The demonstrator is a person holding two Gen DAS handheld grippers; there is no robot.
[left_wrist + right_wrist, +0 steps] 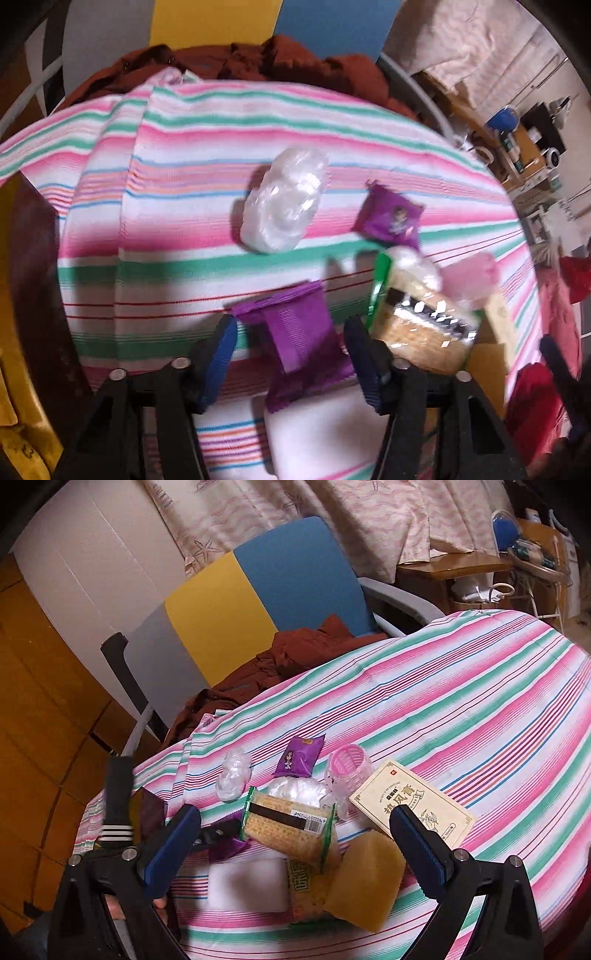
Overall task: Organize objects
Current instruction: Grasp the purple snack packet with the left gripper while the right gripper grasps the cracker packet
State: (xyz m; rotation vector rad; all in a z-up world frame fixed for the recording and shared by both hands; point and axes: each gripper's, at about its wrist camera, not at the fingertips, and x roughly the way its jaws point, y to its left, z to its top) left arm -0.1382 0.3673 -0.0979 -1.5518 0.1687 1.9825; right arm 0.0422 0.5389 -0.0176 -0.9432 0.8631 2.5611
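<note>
A big striped cloth (461, 701) in pink, green and white covers the table and runs out of both views. Behind it stands a chair (258, 602) with a yellow and blue back, and a brown cloth (280, 657) lies bunched on its seat, partly hidden by the table edge.

All the small things sit in a cluster near the front of the table. A cracker pack (288, 823) with green ends lies on top of the pile and hides part of a crinkly clear bag (299, 790) behind it. A second cracker pack lies under it, mostly covered. A yellow sponge (364, 882) leans on the crackers, and a white block (247, 882) lies flat just to the left. A cream box (412, 801) with printed letters has one corner hidden by the right gripper's finger. A pink mesh roller (349, 764) lies beside the box. A clear plastic lump (286, 201) sits apart from the pile. A small purple packet (389, 216) lies near it.

The left gripper (291, 347) is spread wide with a purple wrapper (299, 332) between its fingers, not touching either one. The left view is blurry. The right gripper (295, 834) is wide apart too, hanging over the pile and holding nothing.
</note>
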